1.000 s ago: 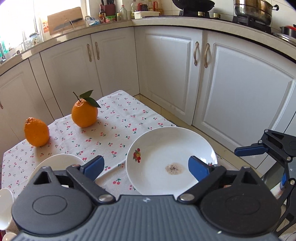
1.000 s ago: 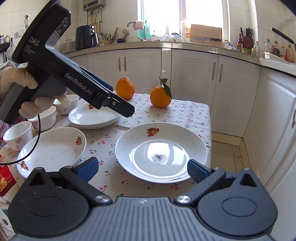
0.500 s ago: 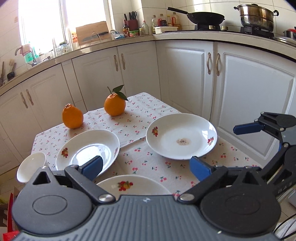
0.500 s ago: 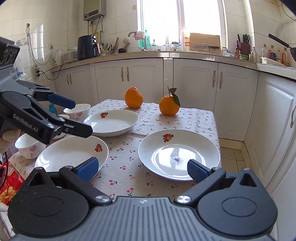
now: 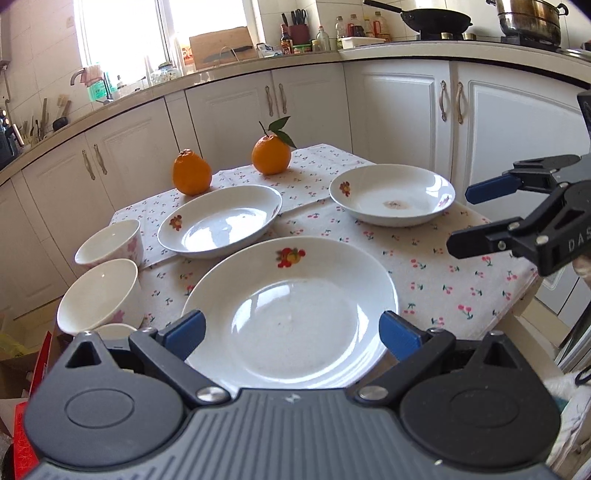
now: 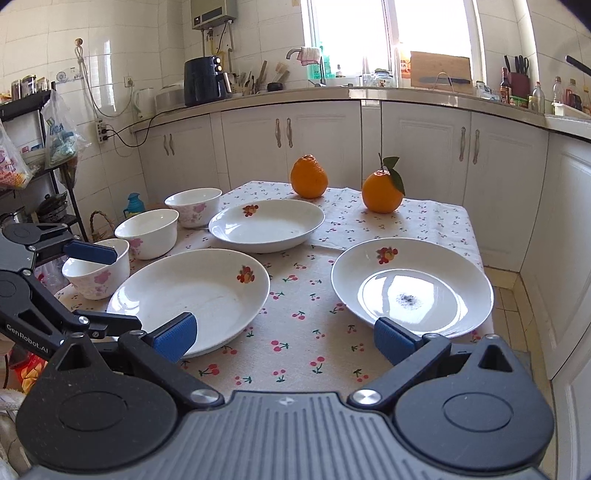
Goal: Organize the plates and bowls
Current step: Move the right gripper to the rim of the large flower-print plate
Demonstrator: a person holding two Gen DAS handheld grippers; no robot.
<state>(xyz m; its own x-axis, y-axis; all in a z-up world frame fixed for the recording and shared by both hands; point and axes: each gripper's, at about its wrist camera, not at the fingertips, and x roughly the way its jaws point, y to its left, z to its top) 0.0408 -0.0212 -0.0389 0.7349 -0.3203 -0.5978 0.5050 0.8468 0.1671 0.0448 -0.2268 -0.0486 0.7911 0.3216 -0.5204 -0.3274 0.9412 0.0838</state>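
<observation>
Left gripper swung back from speckled plate to nearest plate; fingers wide apart, empty. Right gripper likewise spread, empty, above cherry-print tablecloth. White-cabinet kitchen. Right view alone showed third bowl, air fryer. Two oranges behind middle plate.

- two oranges at bench far edge, one with a leaf
- cherry-print cloth covers bench
- black air fryer on counter
- wok on stove
</observation>
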